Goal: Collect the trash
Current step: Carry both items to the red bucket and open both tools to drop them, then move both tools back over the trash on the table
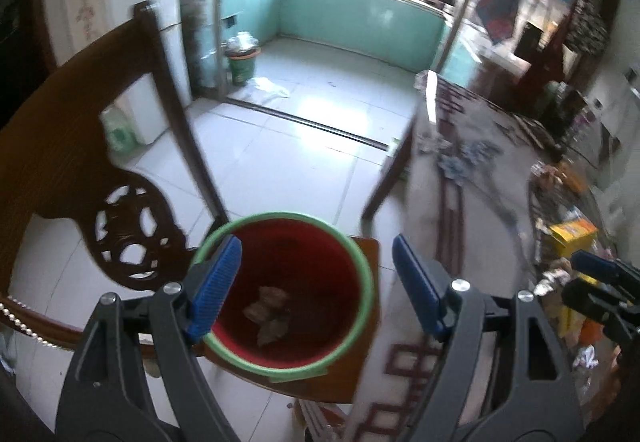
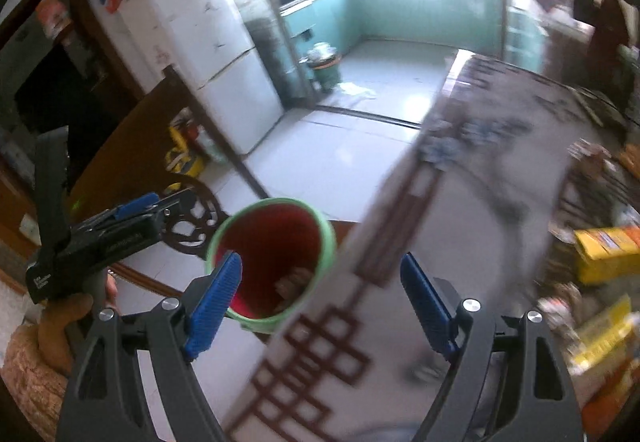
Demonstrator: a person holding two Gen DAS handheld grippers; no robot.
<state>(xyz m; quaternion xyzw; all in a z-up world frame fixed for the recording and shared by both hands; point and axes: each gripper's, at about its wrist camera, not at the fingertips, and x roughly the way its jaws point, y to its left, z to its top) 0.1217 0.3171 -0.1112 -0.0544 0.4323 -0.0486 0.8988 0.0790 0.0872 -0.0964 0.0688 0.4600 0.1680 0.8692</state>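
A red bucket with a green rim stands on a wooden chair seat, right under my left gripper. That gripper is open, its blue pads either side of the bucket mouth with nothing between them. Brown crumpled trash lies at the bucket's bottom. In the right wrist view the same bucket sits beside the table edge, with trash inside. My right gripper is open and empty above the bucket and the tablecloth. The left gripper shows at the left, held by a hand.
A carved wooden chair back rises at the left. A table with a patterned cloth fills the right; a yellow box and wrappers clutter its far side. A white fridge and a green bin stand beyond on the tiled floor.
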